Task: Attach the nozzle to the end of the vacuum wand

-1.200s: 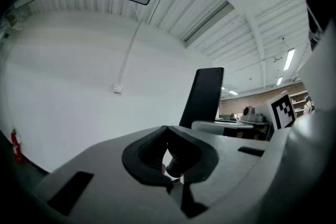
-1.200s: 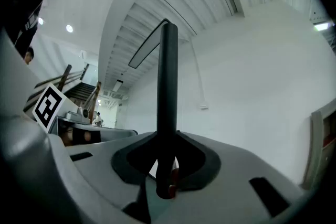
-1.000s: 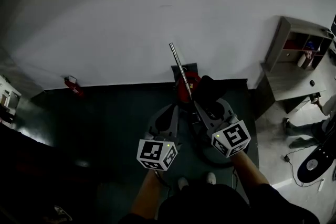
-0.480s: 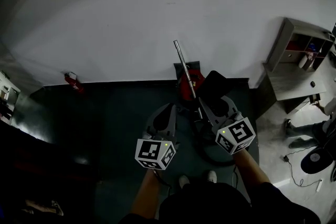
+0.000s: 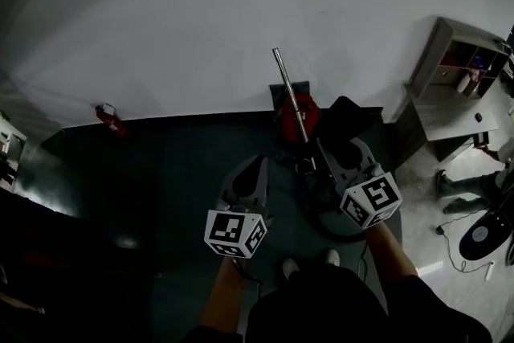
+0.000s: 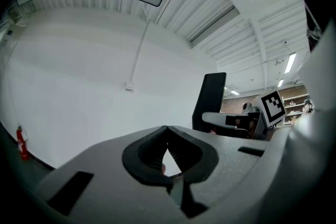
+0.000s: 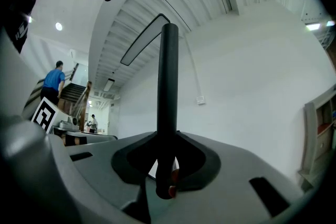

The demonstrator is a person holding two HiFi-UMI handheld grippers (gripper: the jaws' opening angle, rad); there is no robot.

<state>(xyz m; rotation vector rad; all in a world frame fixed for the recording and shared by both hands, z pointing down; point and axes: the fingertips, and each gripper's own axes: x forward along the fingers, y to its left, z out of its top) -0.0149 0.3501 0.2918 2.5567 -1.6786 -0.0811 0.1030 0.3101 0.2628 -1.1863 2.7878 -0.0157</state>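
A silver vacuum wand (image 5: 289, 91) rises at a slant from a red vacuum body (image 5: 303, 110) by the wall. My right gripper (image 5: 344, 147) is shut on a flat black nozzle (image 5: 348, 118), just right of the wand and apart from its tip. In the right gripper view the nozzle (image 7: 168, 97) stands upright, edge-on, between the pads of the right gripper (image 7: 167, 168). My left gripper (image 5: 250, 177) is left of the vacuum, shut with nothing in it. The left gripper (image 6: 167, 147) view shows its jaws together and the nozzle (image 6: 210, 99) off to the right.
A black hose (image 5: 331, 227) loops on the dark floor under the right gripper. A red fire extinguisher (image 5: 107, 117) stands at the wall on the left. A grey shelf unit and desk (image 5: 454, 72) fill the right side, with a person (image 5: 474, 185) beside it.
Both grippers have shifted toward the right in the head view, the right one carrying the nozzle along beside the wand. Neither gripper's jaws have changed.
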